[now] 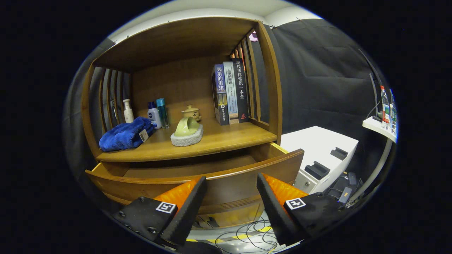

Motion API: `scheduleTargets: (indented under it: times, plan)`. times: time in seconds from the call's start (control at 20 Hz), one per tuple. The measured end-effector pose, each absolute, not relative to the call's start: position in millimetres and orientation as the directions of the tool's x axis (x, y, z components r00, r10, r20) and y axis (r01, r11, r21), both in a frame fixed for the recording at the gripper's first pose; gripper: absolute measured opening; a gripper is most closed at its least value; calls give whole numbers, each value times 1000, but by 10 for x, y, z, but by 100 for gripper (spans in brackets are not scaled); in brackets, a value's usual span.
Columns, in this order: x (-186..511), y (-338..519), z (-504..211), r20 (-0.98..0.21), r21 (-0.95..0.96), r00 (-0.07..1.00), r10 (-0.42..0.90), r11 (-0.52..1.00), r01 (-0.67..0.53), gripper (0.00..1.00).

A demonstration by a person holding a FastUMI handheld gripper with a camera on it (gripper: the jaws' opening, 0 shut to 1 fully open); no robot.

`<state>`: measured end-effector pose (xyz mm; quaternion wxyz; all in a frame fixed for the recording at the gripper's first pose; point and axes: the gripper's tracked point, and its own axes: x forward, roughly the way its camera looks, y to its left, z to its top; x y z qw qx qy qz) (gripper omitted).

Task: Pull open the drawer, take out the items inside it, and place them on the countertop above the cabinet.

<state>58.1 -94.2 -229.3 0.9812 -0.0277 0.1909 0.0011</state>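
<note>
We found the blue cloth point(125, 134) at the counter's point(226, 139) left front corner and the green cup point(187, 127) on its white pad near the front edge. The drawer point(197, 173) stood pulled open below. The gripper point(231, 185) was open, fingers apart before the drawer front.

Drawer point(226, 176) and countertop point(212, 143) of smooth, satin-sheen wood; blue towel point(125, 135) of fluffy cloth; cup point(187, 127) glossy ceramic on a rough sponge point(187, 140)
</note>
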Motion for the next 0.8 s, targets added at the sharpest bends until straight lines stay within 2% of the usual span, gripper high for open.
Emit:
scheduleTargets:
  times: [0.8]
  plan:
    - [981, -853, -2353, -390, -18, 921, -6, 1000, -1, 97]
